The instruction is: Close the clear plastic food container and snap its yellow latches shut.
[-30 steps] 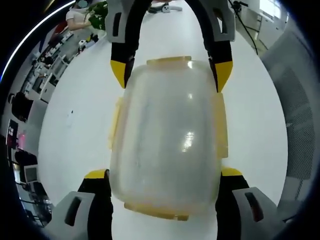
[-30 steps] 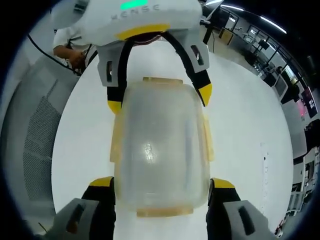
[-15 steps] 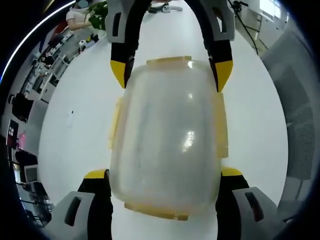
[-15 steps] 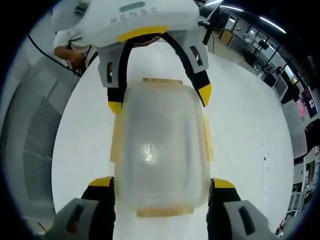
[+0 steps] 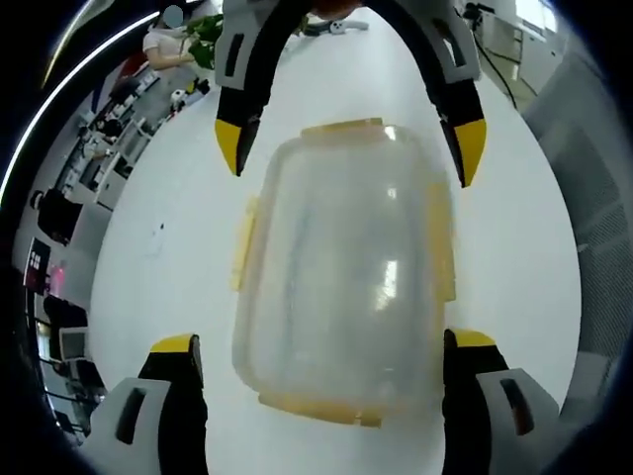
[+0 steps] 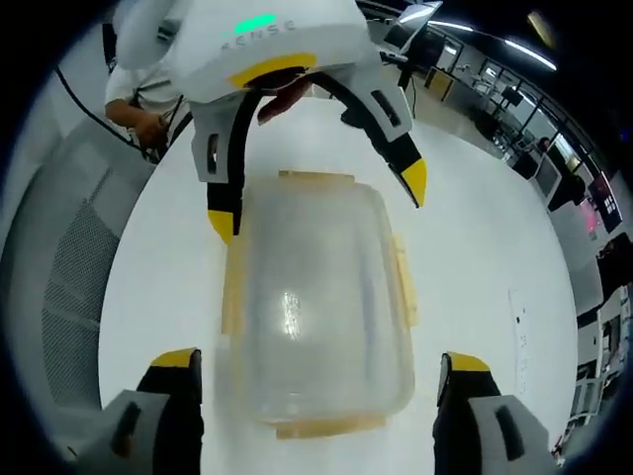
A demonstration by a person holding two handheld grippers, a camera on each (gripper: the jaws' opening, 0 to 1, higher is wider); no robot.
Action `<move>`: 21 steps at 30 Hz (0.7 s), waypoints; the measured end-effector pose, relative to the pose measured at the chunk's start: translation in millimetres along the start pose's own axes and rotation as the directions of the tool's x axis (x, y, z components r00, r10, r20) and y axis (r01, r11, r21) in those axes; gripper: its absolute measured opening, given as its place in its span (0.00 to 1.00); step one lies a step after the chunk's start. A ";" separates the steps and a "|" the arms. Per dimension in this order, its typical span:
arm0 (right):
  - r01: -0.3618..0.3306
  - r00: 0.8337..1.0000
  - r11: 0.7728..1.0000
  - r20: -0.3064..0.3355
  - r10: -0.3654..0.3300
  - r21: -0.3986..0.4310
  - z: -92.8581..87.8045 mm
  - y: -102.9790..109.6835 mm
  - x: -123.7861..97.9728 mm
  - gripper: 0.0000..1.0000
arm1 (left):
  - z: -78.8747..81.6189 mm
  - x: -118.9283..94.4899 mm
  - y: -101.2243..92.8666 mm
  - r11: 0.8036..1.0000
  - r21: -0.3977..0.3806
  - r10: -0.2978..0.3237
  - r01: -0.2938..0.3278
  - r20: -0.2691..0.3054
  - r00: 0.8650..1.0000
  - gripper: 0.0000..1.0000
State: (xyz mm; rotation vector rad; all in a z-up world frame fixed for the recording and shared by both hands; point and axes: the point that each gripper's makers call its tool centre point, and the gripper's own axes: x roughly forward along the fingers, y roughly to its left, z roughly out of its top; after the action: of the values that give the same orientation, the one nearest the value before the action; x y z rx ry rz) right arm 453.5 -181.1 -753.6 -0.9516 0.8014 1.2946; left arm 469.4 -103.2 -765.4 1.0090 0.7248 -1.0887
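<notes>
In the left gripper view, the left gripper [image 5: 318,348] has its two yellow-tipped jaws spread wide at the bottom, one on either side of the clear plastic food container [image 5: 346,282]. The container lies on the white table [image 5: 158,297] between the jaws, and neither tip touches it; a gap shows on both sides. Its lid is on, with yellow latches [image 5: 242,244] along the edges, lying flat against the sides. Straight ahead, past the far end of the container, the right gripper [image 5: 351,146] faces back, its jaws also spread, tips just beside the far corners without pinching them

In the right gripper view, the right gripper [image 6: 321,364] is spread wide as well, the container [image 6: 316,312] lying between its tips and apart from both. Beyond the container's far end the left gripper [image 6: 316,198] comes in from ahead, jaws open, one tip close to the container's far corner, the other clear of it. A person's hand [image 6: 287,99] holds it
</notes>
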 end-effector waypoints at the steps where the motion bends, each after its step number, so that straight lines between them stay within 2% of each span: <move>1: 0.000 1.000 1.000 0.000 0.000 0.001 -0.1 0.4 -0.5 0.99 | 0.1 -0.4 -0.5 1.000 0.003 0.000 0.000 0.000 1.000 0.99; 21: 0.046 0.999 0.998 0.011 -0.047 0.030 -4.4 4.8 -17.6 0.99 | 2.5 -13.7 -12.9 1.000 -0.025 0.006 -0.006 0.003 1.000 0.97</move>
State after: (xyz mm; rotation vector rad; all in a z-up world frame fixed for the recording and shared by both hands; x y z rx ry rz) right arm 446.7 -192.2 -740.2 -0.9333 0.7833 1.2437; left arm 452.8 -102.1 -756.2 0.9870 0.7309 -1.0733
